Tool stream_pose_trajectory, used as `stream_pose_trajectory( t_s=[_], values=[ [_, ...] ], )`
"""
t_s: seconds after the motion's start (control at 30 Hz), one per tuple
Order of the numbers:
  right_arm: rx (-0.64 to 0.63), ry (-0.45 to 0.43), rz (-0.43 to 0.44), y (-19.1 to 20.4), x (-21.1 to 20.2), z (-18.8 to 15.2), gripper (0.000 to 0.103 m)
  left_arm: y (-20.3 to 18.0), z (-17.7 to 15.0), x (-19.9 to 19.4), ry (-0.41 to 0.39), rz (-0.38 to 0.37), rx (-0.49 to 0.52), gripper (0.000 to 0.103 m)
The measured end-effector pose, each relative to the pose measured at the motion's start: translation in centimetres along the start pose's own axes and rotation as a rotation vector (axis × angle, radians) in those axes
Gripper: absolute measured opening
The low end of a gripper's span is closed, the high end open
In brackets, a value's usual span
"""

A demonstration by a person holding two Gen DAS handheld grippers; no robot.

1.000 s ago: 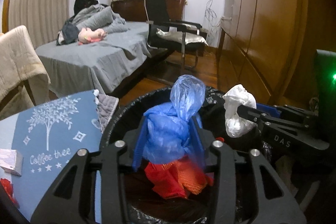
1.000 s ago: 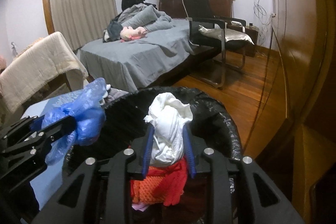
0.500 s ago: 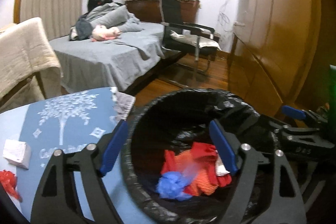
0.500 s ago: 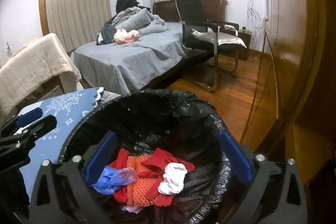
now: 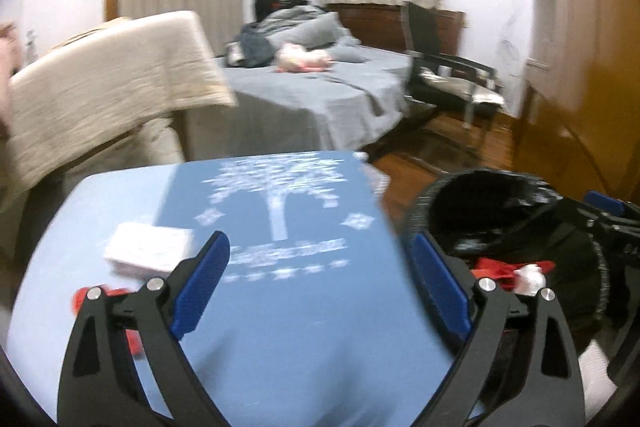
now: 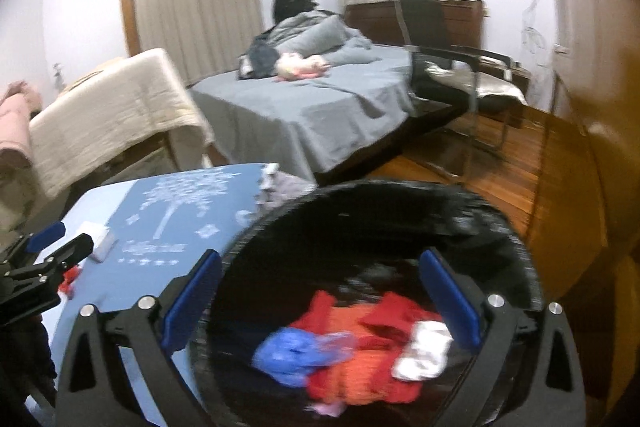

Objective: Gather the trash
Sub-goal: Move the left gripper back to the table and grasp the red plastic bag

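— Starting at the tongs: how do they stand?

— The left tongs (image 5: pixel 320 291) are still spreading, nothing between the blue pads, and they hang over the blue worktop (image 5: pixel 280 347). The right tongs (image 6: pixel 320 303) are released, spread wide and empty, above the black-lined bin (image 6: pixel 516 227).

— Where is the trash?

— In the bin: a blue plastic bag (image 6: pixel 288 351), a white wad (image 6: pixel 424 351) and red and orange scraps (image 6: pixel 360 367) lie together at the bottom. On the worktop a small white box (image 5: pixel 148 247) lies flat, and a red scrap (image 5: pixel 82 297) peeks out behind the left tongs' frame, mostly hidden.

— Any writing?

— White lettering under a tree print (image 5: pixel 280 187) on the worktop, too blurred to read. Letters on the right tongs' body at the left view's edge are cut off.

— Beyond that?

— A grey bed (image 6: pixel 304 107) and a black chair (image 6: pixel 460 67), both smeared.
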State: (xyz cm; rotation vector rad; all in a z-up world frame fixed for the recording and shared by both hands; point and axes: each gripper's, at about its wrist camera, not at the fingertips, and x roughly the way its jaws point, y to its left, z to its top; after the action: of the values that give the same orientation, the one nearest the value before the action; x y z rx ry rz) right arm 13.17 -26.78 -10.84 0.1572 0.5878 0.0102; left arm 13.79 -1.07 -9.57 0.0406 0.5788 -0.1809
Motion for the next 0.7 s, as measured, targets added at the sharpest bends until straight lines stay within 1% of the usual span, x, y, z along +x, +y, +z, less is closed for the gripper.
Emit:
stream_pose_trajectory(
  t_s=[0.13,0.2,0.4,0.53,0.7],
  values=[
    [-0.054,0.0,0.068,4.1,1.0,0.3,0.097,4.5,-0.5,-0.7,-0.001,0.1,-0.029,0.09],
    [-0.082,0.0,0.103,6.2,1.5,0.3,0.097,7.3,-1.1,-0.8,0.009,0.153,-0.06,0.09],
    [-0.13,0.019,0.192,11.8,3.5,0.1,0.097,13.3,-2.7,-0.4,0.055,0.26,-0.135,0.09],
    [-0.165,0.048,0.222,14.4,5.1,-0.7,0.097,16.0,-3.9,0.8,0.096,0.293,-0.173,0.09],
    [-0.204,0.078,0.235,16.6,6.4,-1.6,0.097,17.8,-4.7,2.2,0.134,0.282,-0.206,0.09]
  ],
)
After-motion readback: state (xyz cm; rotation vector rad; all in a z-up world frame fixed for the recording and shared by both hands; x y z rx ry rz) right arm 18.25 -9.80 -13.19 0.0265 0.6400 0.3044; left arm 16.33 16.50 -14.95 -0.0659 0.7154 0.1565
